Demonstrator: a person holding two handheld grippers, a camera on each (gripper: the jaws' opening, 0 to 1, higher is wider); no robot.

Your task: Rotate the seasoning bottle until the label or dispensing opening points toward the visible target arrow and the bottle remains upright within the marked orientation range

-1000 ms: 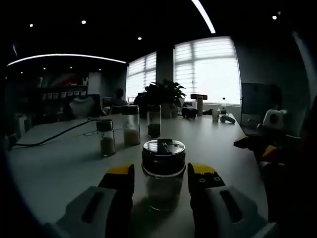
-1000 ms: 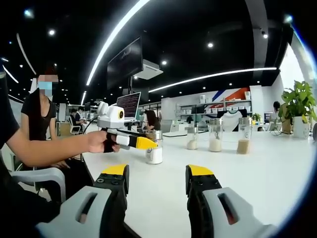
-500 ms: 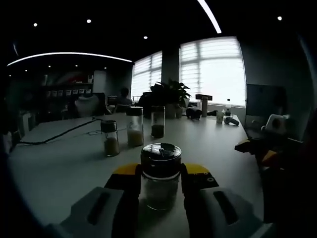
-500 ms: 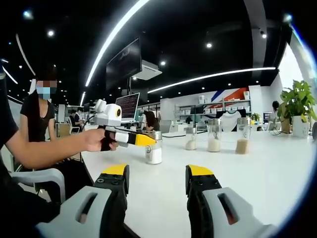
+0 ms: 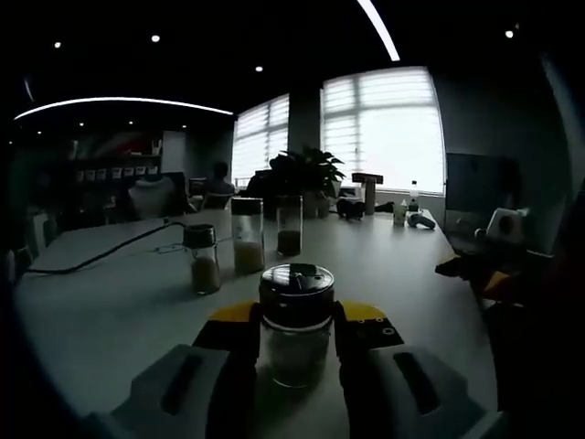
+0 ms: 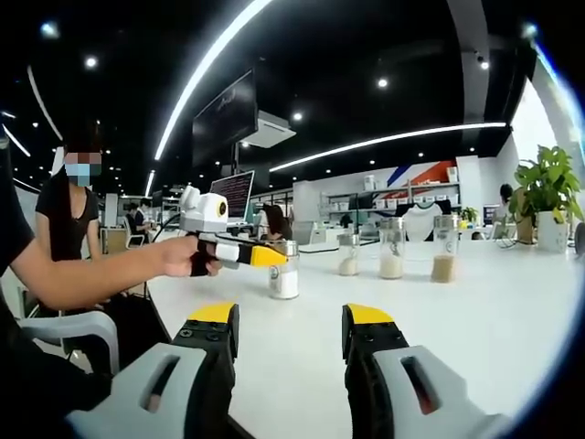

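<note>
**Seasoning bottle gripped for the turn**

Left gripper view: The seasoning bottle (image 5: pixel 297 320) is seen upright on the white worktop (image 5: pixel 110 320), directly ahead and close in. It is clasped by the left tool (image 5: pixel 295 331), whose yellow-tipped jaws are closed in against the glass on both sides, just below the dark cap. The dispensing openings are visible on the top of the cap, but their heading cannot be read with confidence, and no target arrow can be made out. Three further jars (image 5: pixel 245 240) are lined up well beyond it, with a potted plant (image 5: pixel 306 176) near the window behind them. For the turn to go well, the bottle should be rotated about its own upright axis, the base kept flat on the worktop and the squeeze kept even, so that the glass is neither tipped nor allowed to slip. A slow turn is judged safest, with the cap openings checked as they come round.

Right gripper view: The right tool (image 6: pixel 285 340) is held spread apart above the worktop, with nothing between its jaws and nothing touched. Across the worktop, the left tool is seen in a person's hand (image 6: pixel 180 259), its yellow tip against the bottle, which holds a pale filling. The three jars are seen standing in a row further right, well apart from the bottle.
</note>
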